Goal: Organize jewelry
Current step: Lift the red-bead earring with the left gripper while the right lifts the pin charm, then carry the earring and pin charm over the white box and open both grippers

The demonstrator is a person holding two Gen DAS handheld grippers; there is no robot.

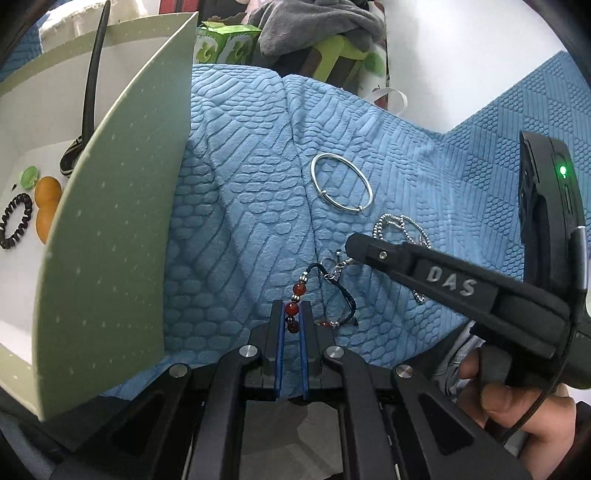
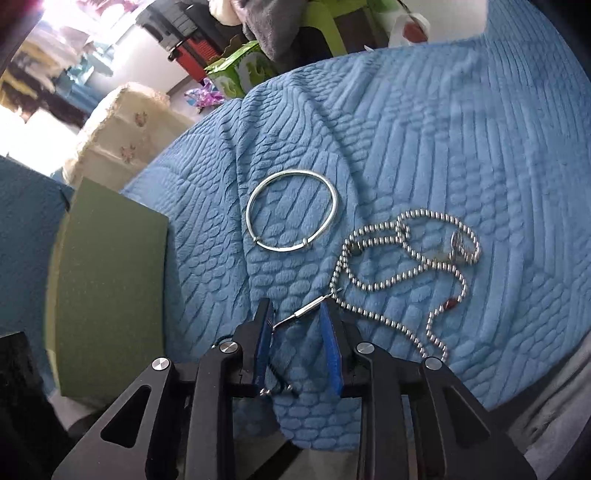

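A red-bead bracelet [image 1: 295, 295] on a black cord lies on the blue blanket [image 1: 240, 184]. My left gripper [image 1: 291, 314] is shut on its beads. My right gripper [image 2: 295, 314] is open, low over the blanket, with a thin silver clasp bar [image 2: 304, 309] between its fingers; it also shows in the left wrist view [image 1: 360, 247]. A silver bangle [image 1: 341, 182] [image 2: 291, 210] lies further out. A silver ball-chain necklace [image 2: 406, 254] lies to the right of the bangle.
An open green box [image 1: 110, 240] with a white inside stands at the left. It holds a black coil hair tie [image 1: 14, 221], orange beads [image 1: 46, 206] and a green piece [image 1: 29, 175]. Green cartons [image 1: 225, 44] and grey cloth [image 1: 314, 22] lie beyond the blanket.
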